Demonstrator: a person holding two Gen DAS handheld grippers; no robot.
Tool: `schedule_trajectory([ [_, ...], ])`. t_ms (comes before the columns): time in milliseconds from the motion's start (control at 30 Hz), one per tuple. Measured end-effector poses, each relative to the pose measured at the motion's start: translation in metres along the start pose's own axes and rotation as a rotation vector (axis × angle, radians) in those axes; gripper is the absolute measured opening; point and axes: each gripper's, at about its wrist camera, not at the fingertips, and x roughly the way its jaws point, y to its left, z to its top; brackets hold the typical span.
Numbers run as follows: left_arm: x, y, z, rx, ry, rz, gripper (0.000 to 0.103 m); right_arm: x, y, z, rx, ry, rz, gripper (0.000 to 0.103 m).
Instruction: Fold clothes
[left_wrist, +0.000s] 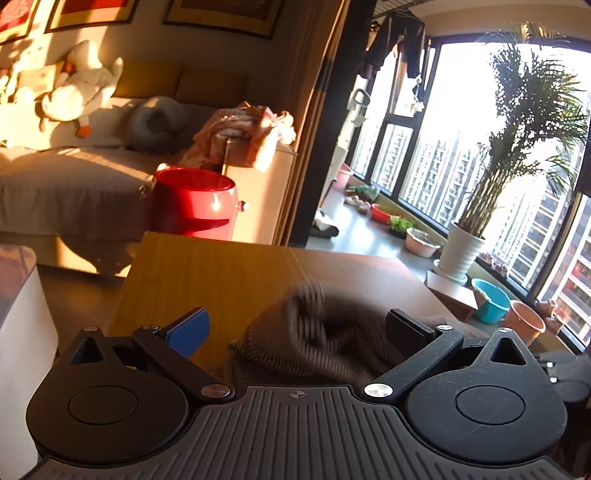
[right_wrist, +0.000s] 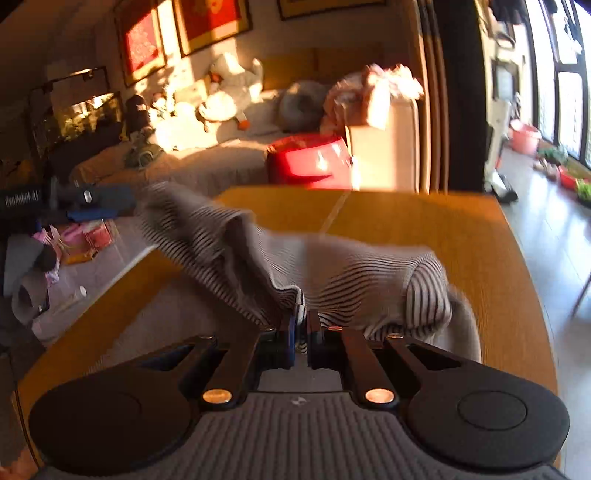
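A striped grey-and-white garment (right_wrist: 343, 273) lies bunched on the wooden table (right_wrist: 461, 236). My right gripper (right_wrist: 301, 325) is shut on a fold of its near edge and holds it just above the table. In the left wrist view the same garment (left_wrist: 317, 339) is blurred and crumpled between my fingers. My left gripper (left_wrist: 297, 326) is open, with the blue pad (left_wrist: 188, 328) on the left and the black pad (left_wrist: 410, 328) on the right, and the cloth is loose between them. The left gripper also shows at the far left of the right wrist view (right_wrist: 85, 203).
A red bucket (left_wrist: 192, 203) stands beyond the table's far edge (left_wrist: 258, 243), beside a white cabinet (left_wrist: 266, 192) draped with pink clothes. A sofa (left_wrist: 55, 184) is at the back left. A potted palm (left_wrist: 461, 251) and basins (left_wrist: 491, 299) line the window at the right.
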Motion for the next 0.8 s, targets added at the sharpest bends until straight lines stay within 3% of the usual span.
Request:
schedule_trajectory([
  [233, 0.001, -0.008, -0.002, 0.031, 0.008, -0.023, 0.103, -0.019, 0.004, -0.028, -0.051, 0.056, -0.049, 0.006],
  [400, 0.021, -0.008, -0.022, 0.045, 0.098, -0.023, 0.102, -0.034, 0.002, -0.022, -0.083, 0.04, -0.091, 0.01],
  [467, 0.028, -0.004, -0.032, 0.048, 0.14, -0.006, 0.1, -0.04, -0.002, -0.018, -0.068, 0.022, -0.116, 0.015],
  [533, 0.031, 0.003, -0.04, 0.038, 0.171, 0.023, 0.1, -0.046, -0.013, -0.013, -0.011, 0.0, -0.123, 0.027],
  [567, 0.031, 0.007, -0.042, 0.026, 0.182, 0.035, 0.1, -0.049, -0.019, -0.012, 0.032, -0.007, -0.119, 0.041],
  [600, 0.032, 0.012, -0.043, 0.014, 0.193, 0.045, 0.1, -0.051, -0.024, -0.01, 0.074, -0.013, -0.112, 0.048],
  [733, 0.034, 0.023, -0.048, -0.028, 0.236, 0.052, 0.099, -0.04, -0.034, -0.012, 0.173, 0.017, -0.077, 0.048],
  [800, 0.035, 0.022, -0.051, -0.031, 0.253, 0.035, 0.088, -0.026, -0.032, -0.017, 0.179, 0.048, -0.067, 0.048],
])
